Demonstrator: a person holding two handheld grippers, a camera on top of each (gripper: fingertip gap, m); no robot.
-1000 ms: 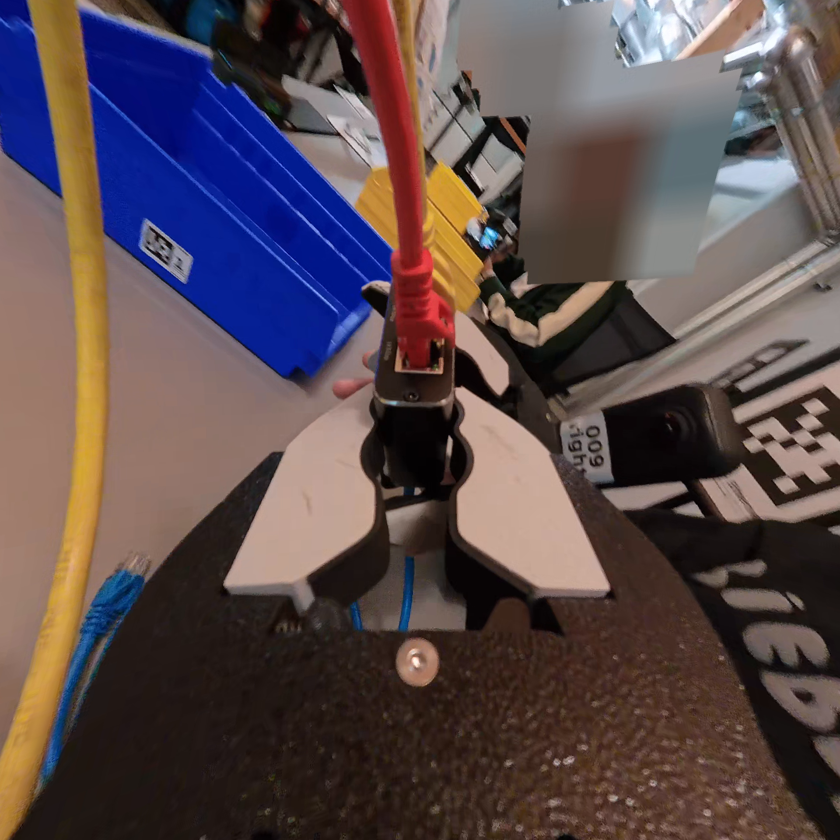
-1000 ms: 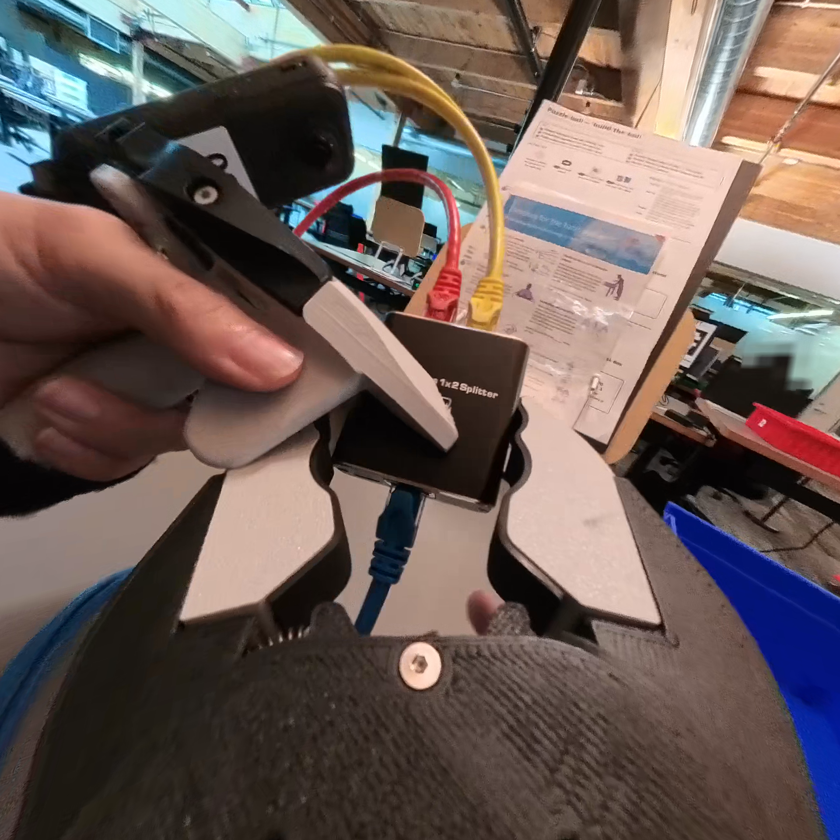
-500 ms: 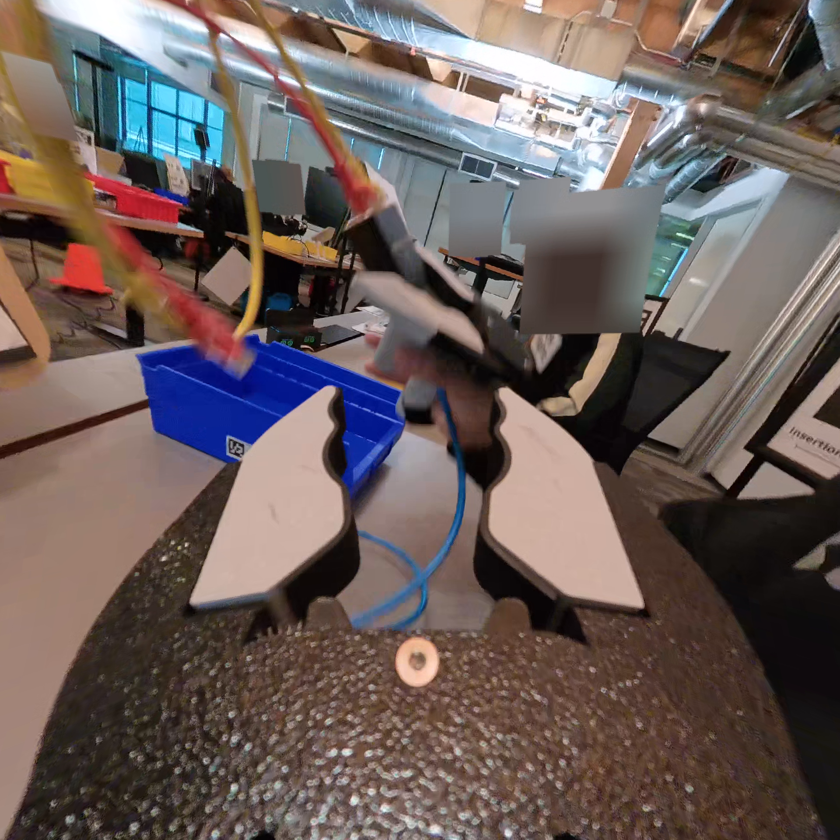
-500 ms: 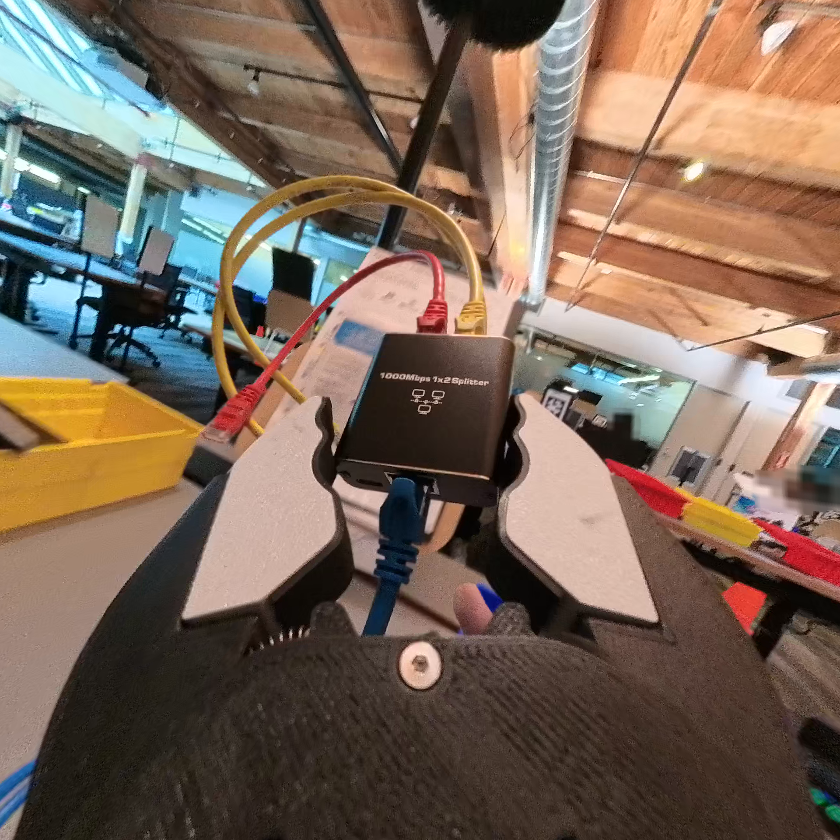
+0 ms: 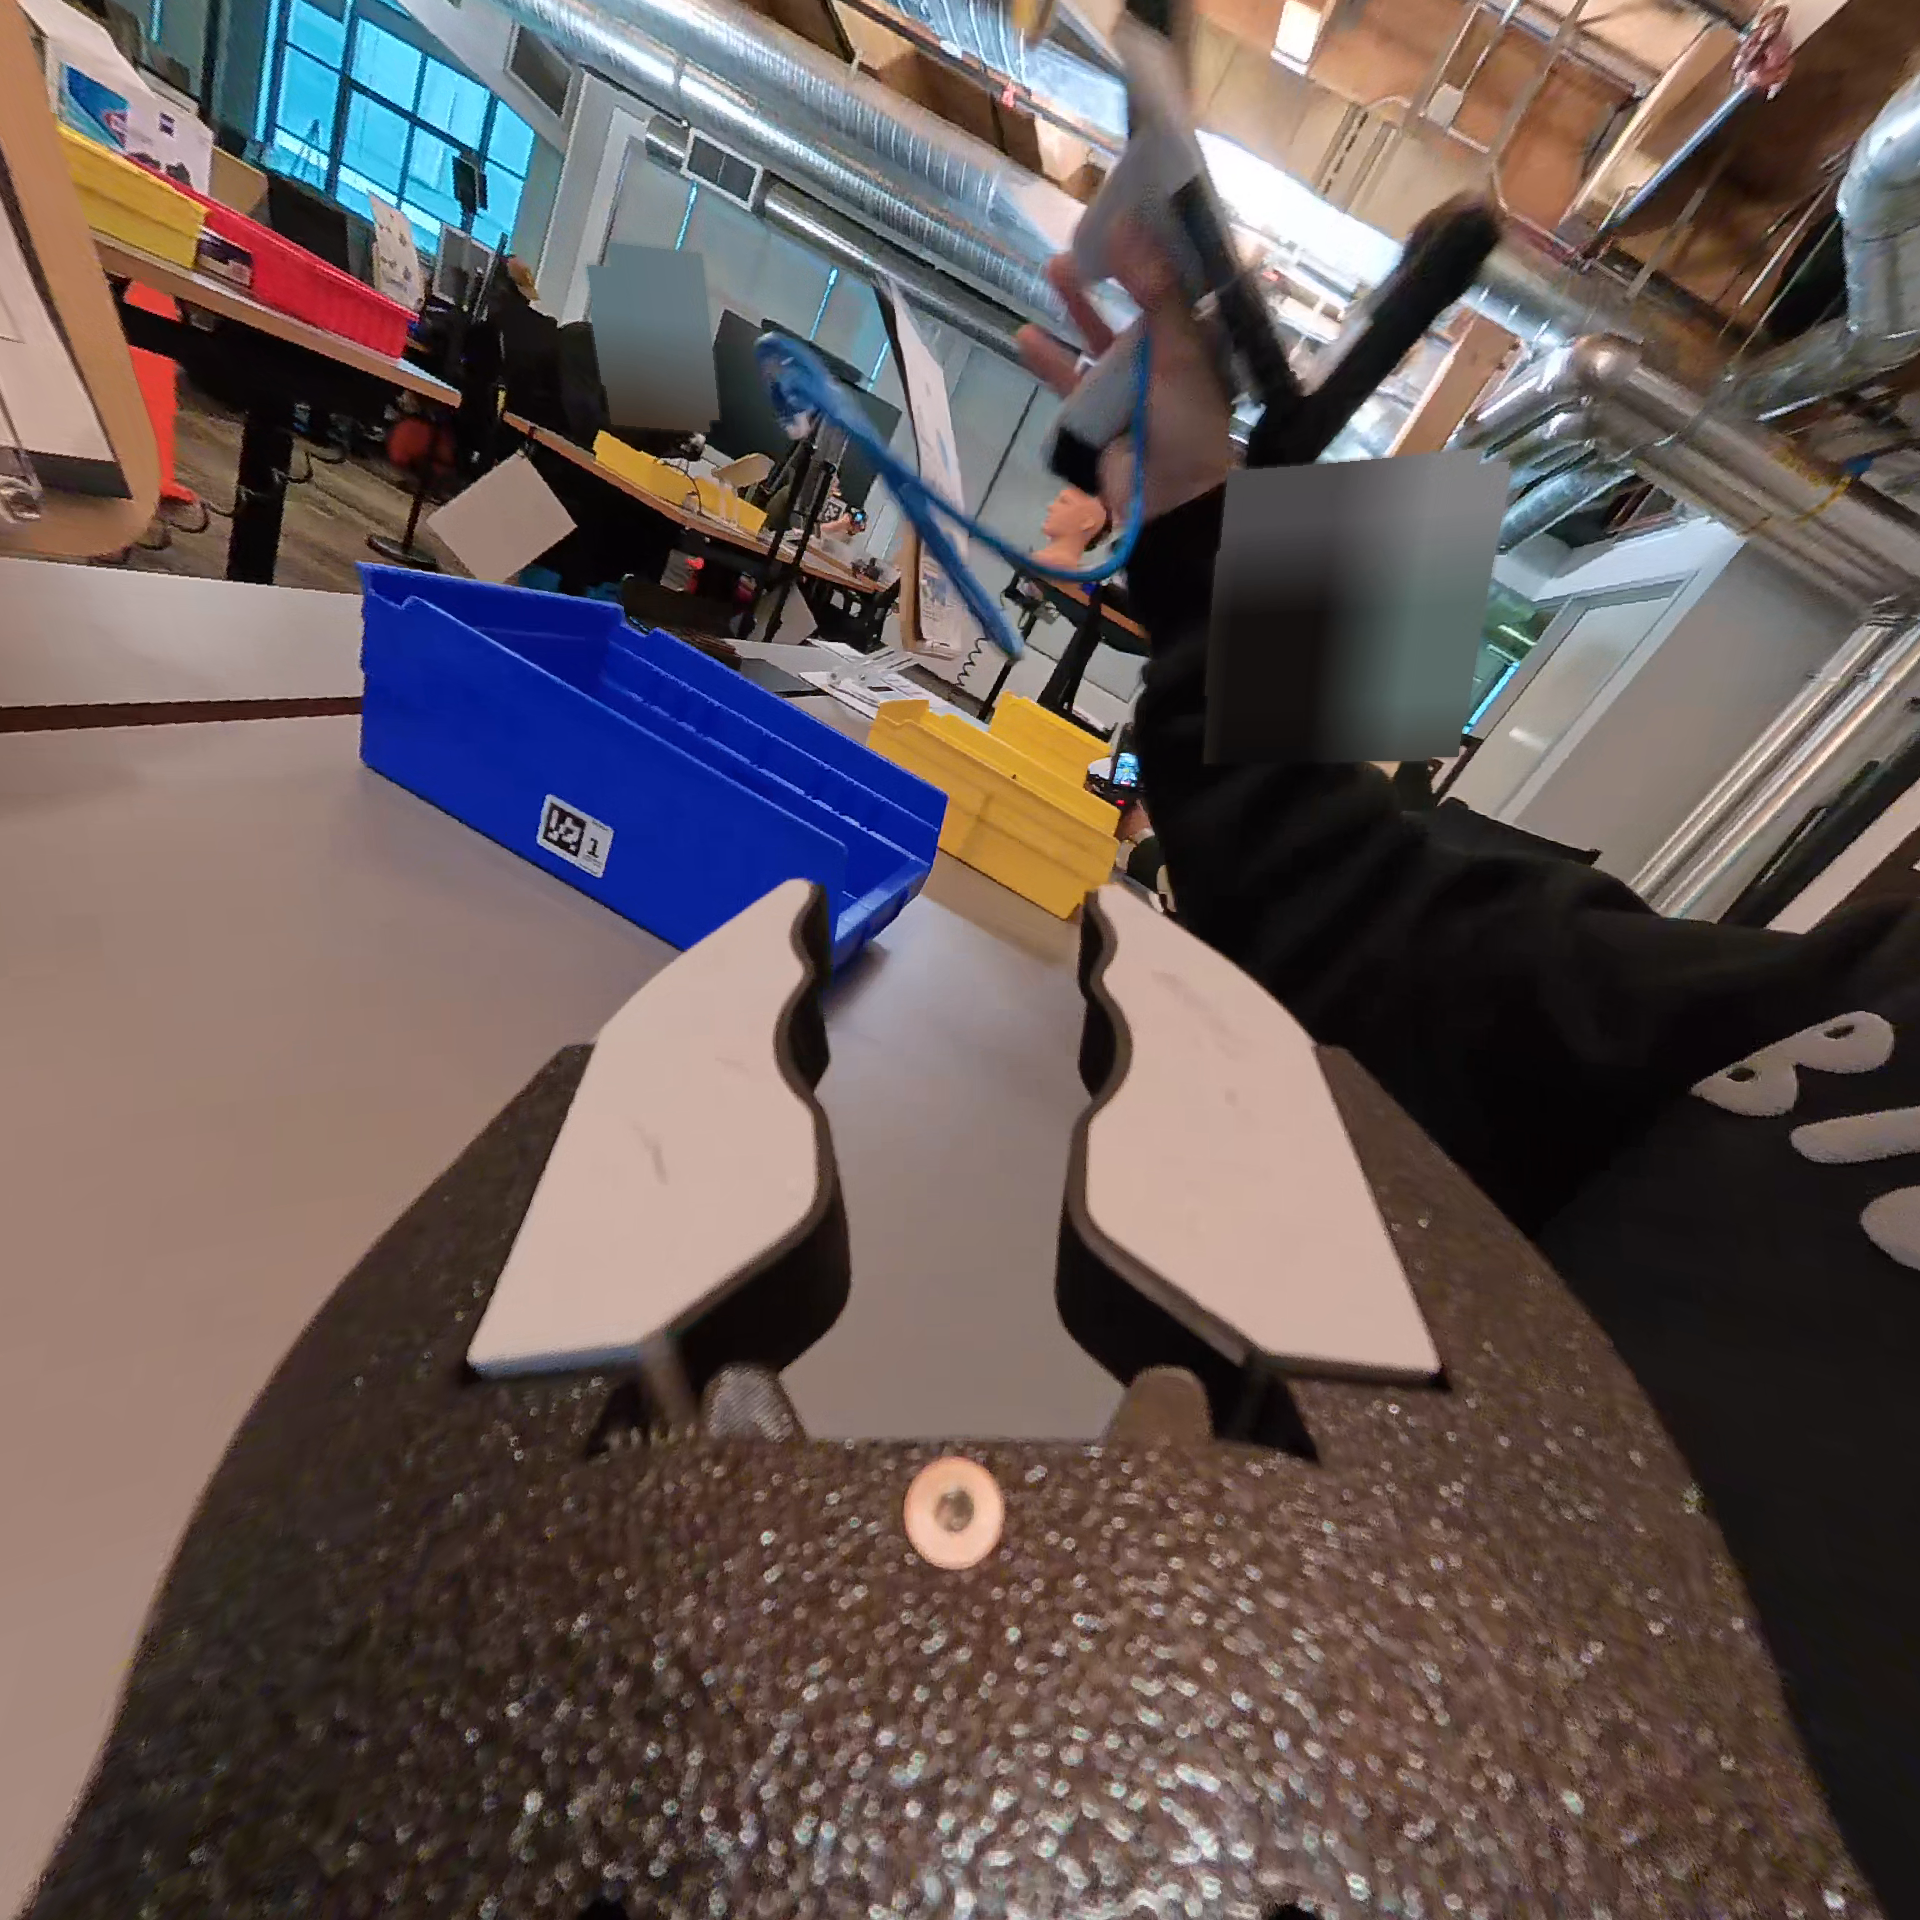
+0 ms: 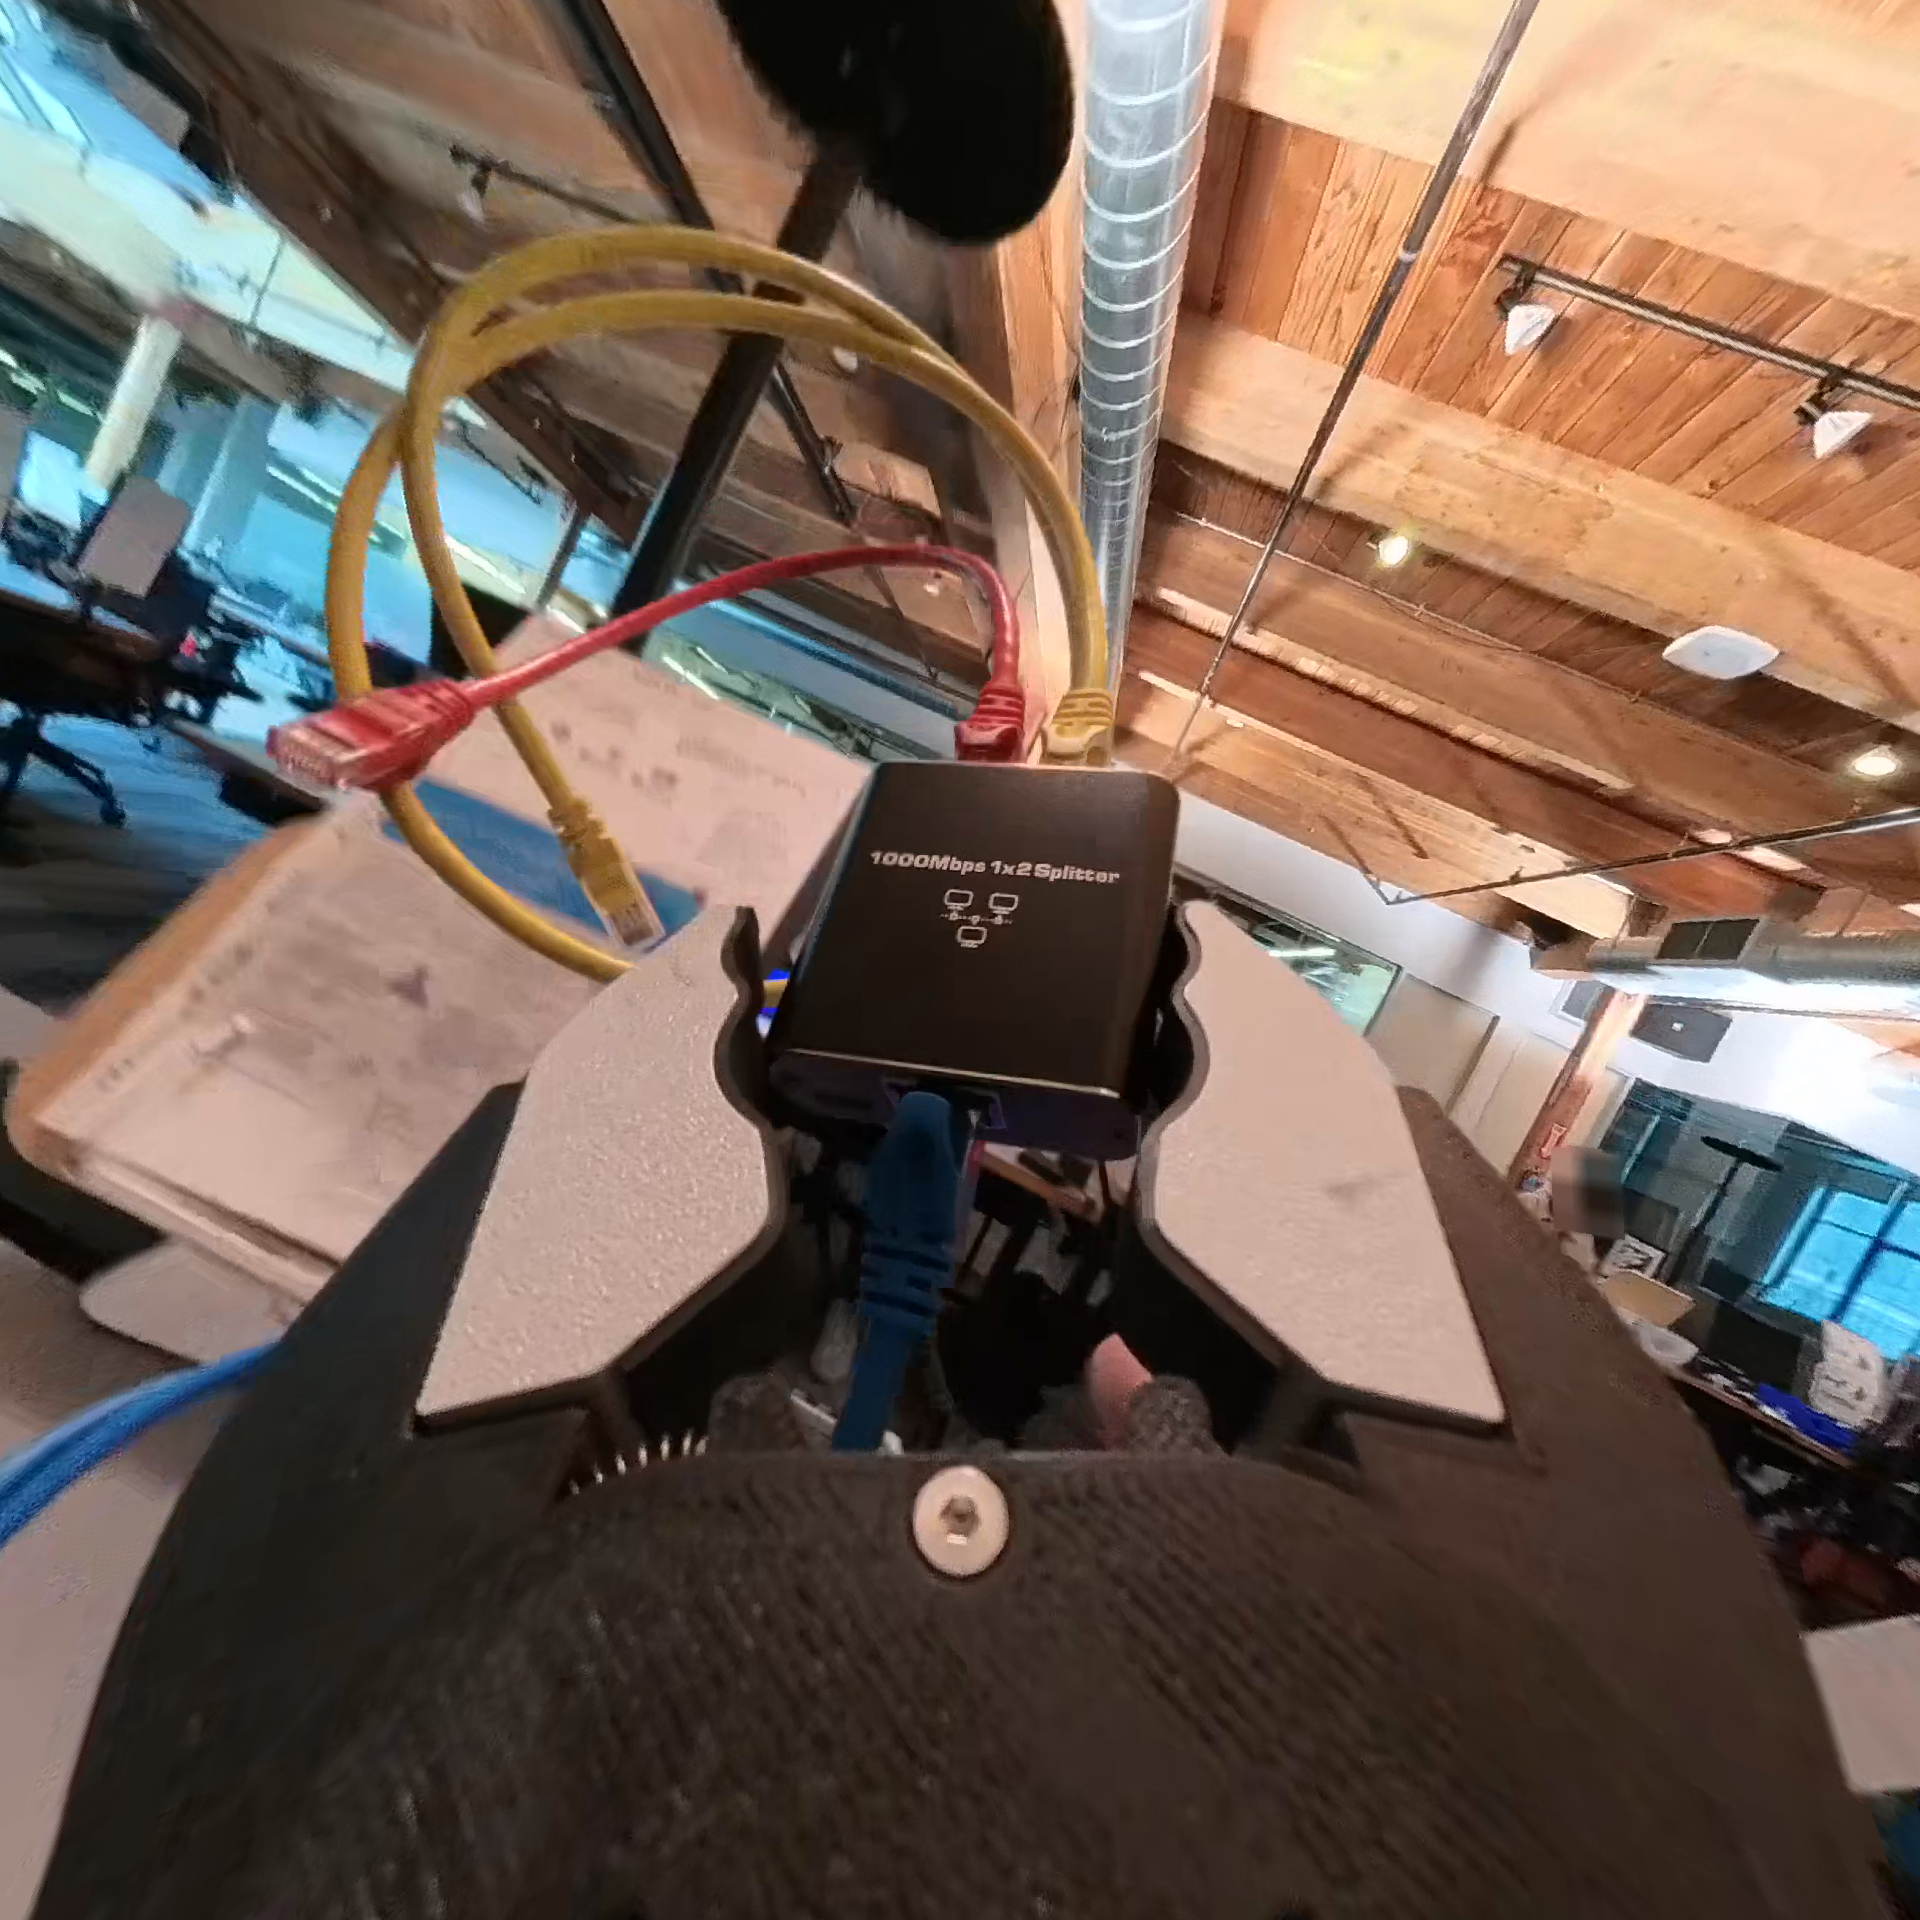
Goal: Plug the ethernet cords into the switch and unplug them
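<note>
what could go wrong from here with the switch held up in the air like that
The right gripper pinches only the side edges of the black switch, so a tug on a cord could twist it loose. The red cord and yellow cord loop together with free plugs dangling, and may tangle or snag. The left gripper is open and empty, so nothing else steadies the switch.

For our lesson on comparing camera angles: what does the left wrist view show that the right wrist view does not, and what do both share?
Only the left wrist view: the open, empty left gripper, a blue bin and yellow bins on the table.

Only the right wrist view: the right gripper shut on the black switch, with red cord and yellow cord plugged in.

Both: the blue cord.
</note>
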